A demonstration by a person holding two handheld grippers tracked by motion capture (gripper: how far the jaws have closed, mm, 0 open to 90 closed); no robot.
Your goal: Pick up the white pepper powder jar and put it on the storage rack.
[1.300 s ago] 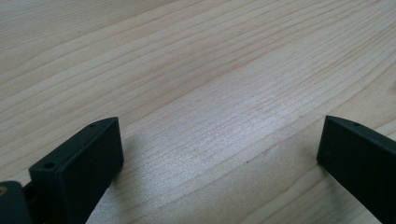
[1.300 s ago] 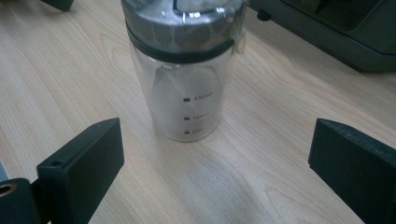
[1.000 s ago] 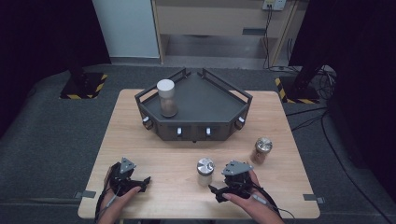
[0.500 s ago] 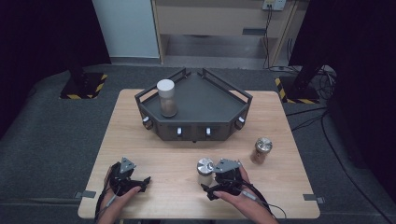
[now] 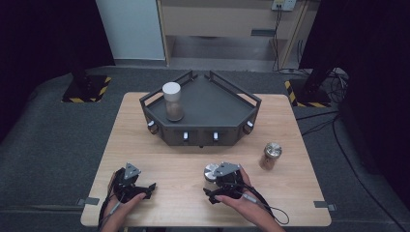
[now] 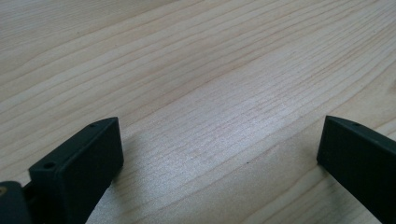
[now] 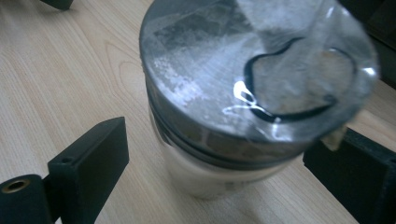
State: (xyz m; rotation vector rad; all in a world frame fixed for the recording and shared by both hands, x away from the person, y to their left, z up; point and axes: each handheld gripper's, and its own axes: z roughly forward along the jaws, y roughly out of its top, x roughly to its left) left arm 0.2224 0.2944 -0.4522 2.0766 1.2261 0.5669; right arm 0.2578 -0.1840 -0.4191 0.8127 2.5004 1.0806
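Right claw (image 5: 211,189), shifted left since earlier, now straddles the silver-lidded jar (image 7: 243,107) near the tabletop's (image 5: 183,164) front edge, jaws closing, ungripped; left claw (image 5: 145,189) released, unmoved.

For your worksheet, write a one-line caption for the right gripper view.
Right gripper jaws, just closing, straddle a silver-lidded jar of pale contents standing on the wooden table, not yet pressing it.

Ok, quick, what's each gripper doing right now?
Left gripper: open, nothing between the jaws.
Right gripper: open, just been closing around the jar, not gripping yet.
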